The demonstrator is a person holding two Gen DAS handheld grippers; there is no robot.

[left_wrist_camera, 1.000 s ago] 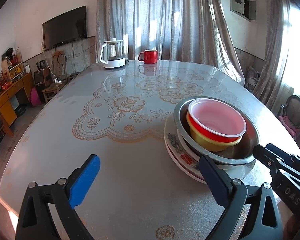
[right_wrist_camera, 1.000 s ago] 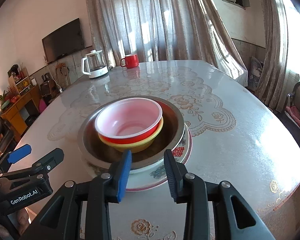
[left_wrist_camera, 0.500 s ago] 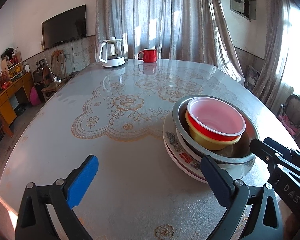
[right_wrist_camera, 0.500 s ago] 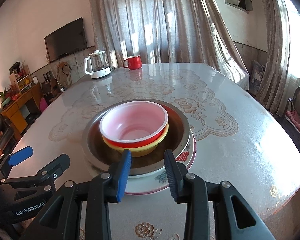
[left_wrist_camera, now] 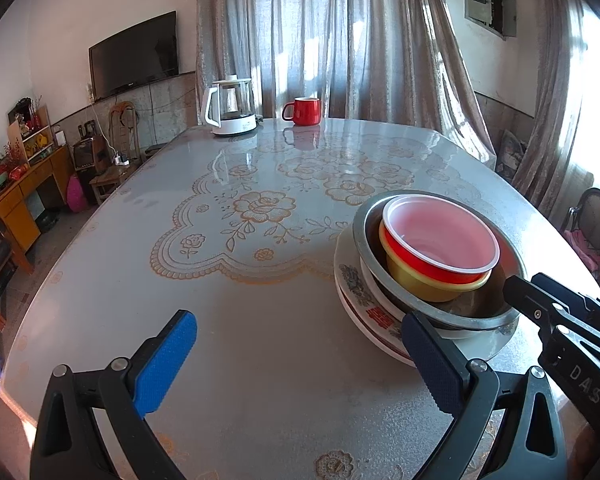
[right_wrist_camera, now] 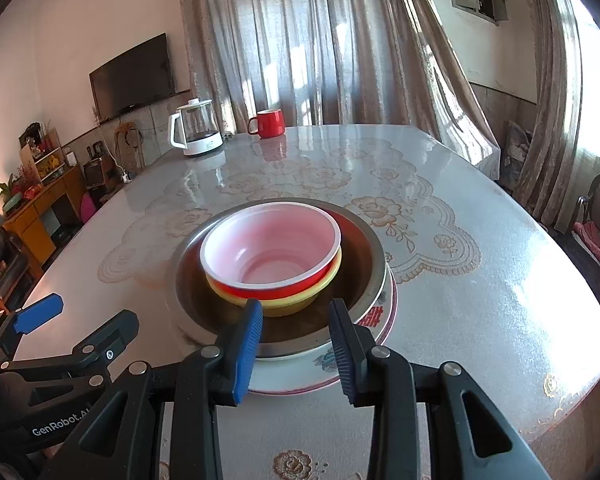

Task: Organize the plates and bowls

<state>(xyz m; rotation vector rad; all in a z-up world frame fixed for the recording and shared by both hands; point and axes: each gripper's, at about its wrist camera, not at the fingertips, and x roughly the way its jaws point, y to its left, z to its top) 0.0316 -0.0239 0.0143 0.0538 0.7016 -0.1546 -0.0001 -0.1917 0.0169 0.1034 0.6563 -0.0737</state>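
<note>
Bare table [left_wrist_camera: 260,360] left of stack [right_wrist_camera: 284,264]; left tongs [left_wrist_camera: 300,356] wide, right tongs [right_wrist_camera: 296,344] narrow, empty.

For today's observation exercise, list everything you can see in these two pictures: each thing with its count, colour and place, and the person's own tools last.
Red bowl: one, red with pale inside, nested on top of the stack.
Yellow bowl: one, yellow, under the red bowl.
Metal basin: one, silver, holding both bowls.
Plates: at least two, white with patterns, under the basin.
Kettle: one, glass and white, far end of table.
Mug: one, red, beside the kettle.
Table: one, floral cover.
Television: one, black, on wall.
Left gripper: blue pads, wide open.
Right gripper: blue pads, open before the stack.
</note>
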